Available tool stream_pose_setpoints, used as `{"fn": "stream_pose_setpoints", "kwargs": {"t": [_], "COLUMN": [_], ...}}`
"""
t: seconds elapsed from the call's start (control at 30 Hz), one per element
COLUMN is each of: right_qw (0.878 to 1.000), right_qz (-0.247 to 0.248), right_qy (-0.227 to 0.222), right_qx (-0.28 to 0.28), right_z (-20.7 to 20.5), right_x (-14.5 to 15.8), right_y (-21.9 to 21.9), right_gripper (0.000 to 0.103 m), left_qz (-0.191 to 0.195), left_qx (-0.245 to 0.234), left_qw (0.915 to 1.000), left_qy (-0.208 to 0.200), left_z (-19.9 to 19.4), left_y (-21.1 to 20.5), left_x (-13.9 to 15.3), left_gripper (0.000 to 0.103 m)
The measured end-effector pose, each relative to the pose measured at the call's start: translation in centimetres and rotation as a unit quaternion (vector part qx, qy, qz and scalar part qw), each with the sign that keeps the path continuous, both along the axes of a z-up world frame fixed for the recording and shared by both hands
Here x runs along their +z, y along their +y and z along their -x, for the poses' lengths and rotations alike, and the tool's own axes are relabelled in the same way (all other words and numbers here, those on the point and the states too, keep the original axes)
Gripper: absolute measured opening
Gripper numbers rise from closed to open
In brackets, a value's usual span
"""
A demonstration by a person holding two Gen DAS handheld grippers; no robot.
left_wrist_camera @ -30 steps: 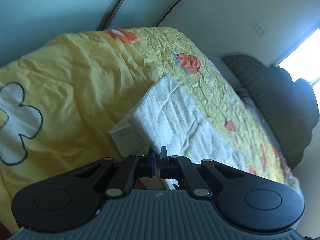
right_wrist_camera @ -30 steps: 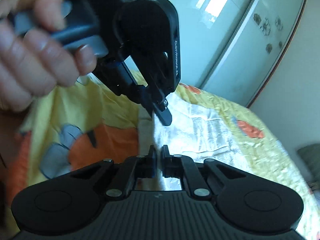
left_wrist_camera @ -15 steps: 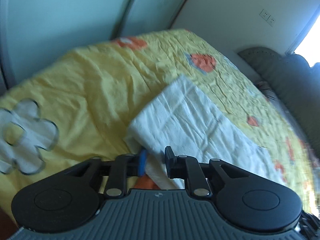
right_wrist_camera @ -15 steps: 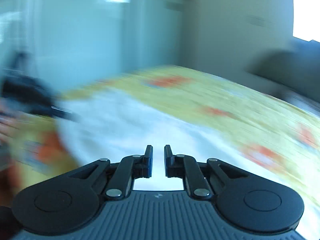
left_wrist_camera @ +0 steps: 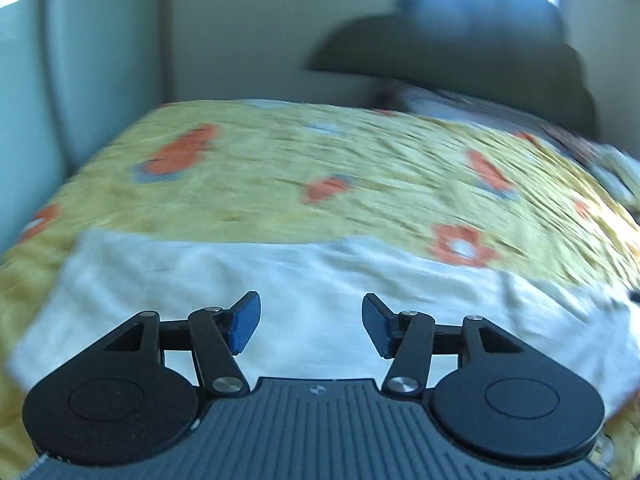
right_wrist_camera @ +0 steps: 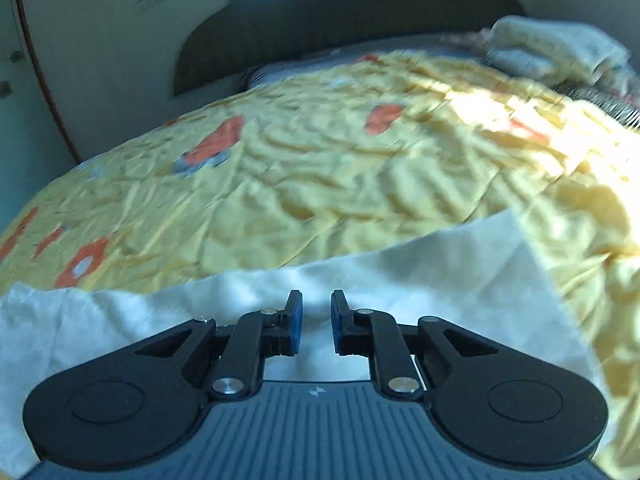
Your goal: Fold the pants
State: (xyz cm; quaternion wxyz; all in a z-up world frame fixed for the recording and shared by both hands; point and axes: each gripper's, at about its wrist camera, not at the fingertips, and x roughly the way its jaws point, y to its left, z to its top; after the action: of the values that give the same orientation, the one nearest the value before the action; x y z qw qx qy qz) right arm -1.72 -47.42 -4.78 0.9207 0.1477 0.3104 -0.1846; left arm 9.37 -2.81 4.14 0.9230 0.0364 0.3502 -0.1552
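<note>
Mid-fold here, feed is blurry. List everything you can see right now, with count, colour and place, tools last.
pants: one, white, lying in a long band across the near part of the bed
bedspread: one, yellow with orange flowers, covering the bed
headboard: one, dark, at the far end of the bed
bundle: one, pale, cloth, far right near the headboard; too blurred to identify
wall socket: one, pale, on the wall left of the headboard
left tool: black with blue pads, over the pants, jaws opening, nothing between them
right tool: black with blue pads, over the pants, jaws opening, narrow gap, nothing gripped
</note>
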Motion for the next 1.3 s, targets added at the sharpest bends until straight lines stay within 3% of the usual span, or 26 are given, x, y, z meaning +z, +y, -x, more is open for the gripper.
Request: {"fn": "stream_pose_setpoints", "kwargs": {"t": [0.1, 0.17, 0.23, 0.33, 0.4, 0.47, 0.53, 0.57, 0.67, 0.73, 0.8, 0.83, 0.93, 1.03, 1.13, 1.23, 1.27, 1.3], "right_qw": [0.999, 0.999, 0.998, 1.000, 0.998, 0.996, 0.997, 0.998, 0.998, 0.999, 1.000, 1.000, 0.998, 0.984, 0.961, 0.909, 0.891, 0.883], "right_qz": [-0.009, -0.037, -0.015, -0.009, -0.037, -0.005, 0.047, 0.046, 0.059, 0.032, 0.001, 0.008, 0.005, -0.043, -0.175, -0.343, -0.384, -0.402], "right_qy": [0.042, 0.019, 0.011, -0.011, -0.004, 0.029, 0.039, 0.039, 0.011, -0.012, 0.007, 0.017, -0.023, -0.091, -0.132, -0.171, -0.187, -0.193], "right_qx": [0.019, -0.020, -0.065, -0.008, 0.056, 0.081, 0.055, 0.026, -0.030, -0.005, 0.029, 0.020, -0.066, -0.144, -0.169, -0.163, -0.156, -0.149], "right_z": [-0.6, 0.1, 1.4, 3.6, 4.5, 4.4, 4.2, 4.5, 6.5, 7.6, 7.3, 7.1, 9.0, 12.7, 16.1, 18.0, 18.2, 18.0], "right_x": [-1.9, -2.0, -0.8, 0.4, -0.2, -1.4, -2.4, -2.3, -0.9, -0.5, -1.6, -2.4, -1.3, 0.2, -0.4, -3.5, -4.6, -5.2], "right_y": [-2.6, -4.4, -4.0, -1.1, 1.1, 2.8, 3.0, 2.6, 2.6, 2.9, 2.7, 2.6, 1.4, -0.5, -2.9, -4.0, -4.0, -4.0], "right_gripper": [0.018, 0.018, 0.019, 0.027, 0.052, 0.056, 0.059, 0.066, 0.066, 0.067, 0.073, 0.073, 0.073, 0.080, 0.080, 0.081, 0.081, 0.080], "left_qz": [-0.017, -0.037, -0.049, -0.056, -0.074, -0.091, -0.088, -0.092, -0.079, -0.073, -0.076, -0.087, -0.100, -0.096, -0.098, -0.089, -0.088, -0.086], "left_qx": [-0.088, -0.122, -0.146, -0.178, -0.178, -0.172, -0.159, -0.158, -0.164, -0.163, -0.171, -0.176, -0.172, -0.177, -0.173, -0.166, -0.165, -0.163], "left_qw": [0.9959, 0.9915, 0.9878, 0.9817, 0.9803, 0.9794, 0.9819, 0.9817, 0.9831, 0.9839, 0.9823, 0.9805, 0.9799, 0.9794, 0.9799, 0.9819, 0.9823, 0.9828], "left_qy": [0.017, 0.024, 0.028, 0.039, 0.042, 0.053, 0.052, 0.051, 0.019, 0.000, -0.006, -0.003, -0.005, -0.017, -0.015, -0.016, -0.016, -0.016], "left_z": [0.3, 1.0, 1.5, 1.9, 1.6, 0.7, 0.4, 0.5, 2.0, 2.9, 3.2, 3.3, 3.7, 4.2, 4.1, 4.0, 4.0, 3.9], "left_y": [-5.9, -9.1, -11.0, -13.0, -14.1, -15.1, -15.3, -15.3, -14.7, -14.8, -15.5, -16.0, -16.3, -16.0, -16.2, -16.0, -16.0, -16.0], "left_x": [-1.9, -3.3, -4.2, -5.6, -6.6, -7.8, -8.0, -7.6, -6.3, -6.0, -6.4, -7.0, -7.7, -7.9, -8.7, -8.9, -8.9, -9.0], "left_gripper": [0.062, 0.062, 0.062, 0.064, 0.065, 0.066, 0.067, 0.067, 0.067, 0.073, 0.076, 0.076, 0.075, 0.076, 0.077, 0.079, 0.079, 0.080]}}
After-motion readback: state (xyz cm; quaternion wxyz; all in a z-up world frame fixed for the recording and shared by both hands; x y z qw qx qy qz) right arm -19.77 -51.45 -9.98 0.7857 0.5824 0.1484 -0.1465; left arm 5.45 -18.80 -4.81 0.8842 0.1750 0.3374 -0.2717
